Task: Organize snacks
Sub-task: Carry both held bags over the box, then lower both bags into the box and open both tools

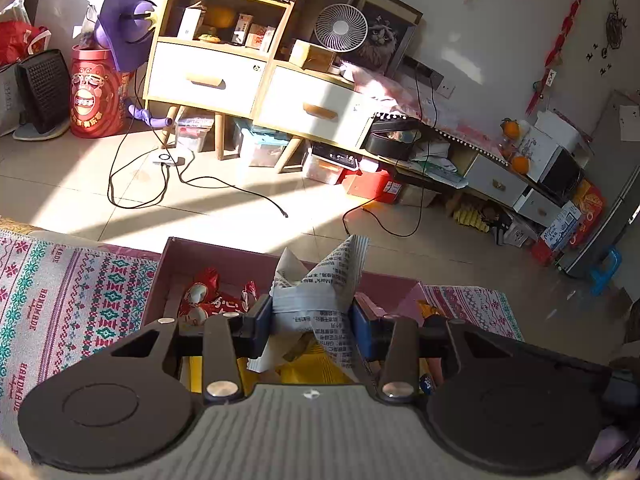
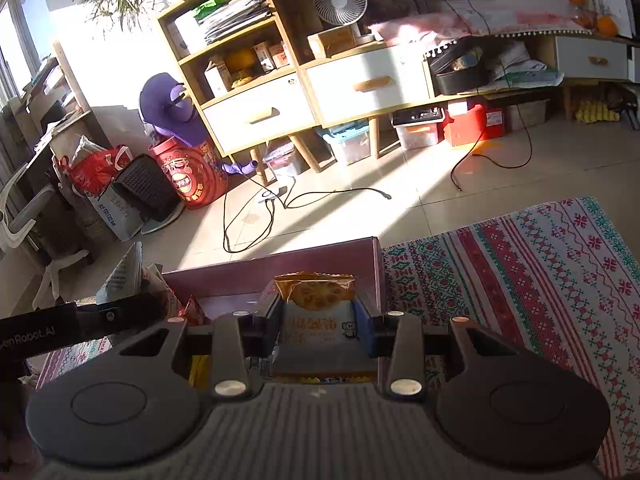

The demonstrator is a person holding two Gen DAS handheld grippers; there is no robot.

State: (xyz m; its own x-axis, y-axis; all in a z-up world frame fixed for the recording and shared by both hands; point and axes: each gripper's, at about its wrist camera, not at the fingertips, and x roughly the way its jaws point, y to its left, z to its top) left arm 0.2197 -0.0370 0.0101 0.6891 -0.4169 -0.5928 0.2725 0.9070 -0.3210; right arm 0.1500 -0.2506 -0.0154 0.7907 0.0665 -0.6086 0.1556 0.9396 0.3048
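Note:
My left gripper is shut on a crumpled white snack packet printed with small text, held above a pink cardboard box. Red snack packets lie inside that box, with yellow packaging beneath the fingers. My right gripper is shut on an orange and white snack packet picturing lotus-root slices, over the same pink box. In the right wrist view the left gripper's arm and its white packet show at the left.
The box rests on a patterned woven cloth. Beyond it lies tiled floor with loose black cables. A wooden shelf unit with white drawers, a small fan and a red drum stand farther back.

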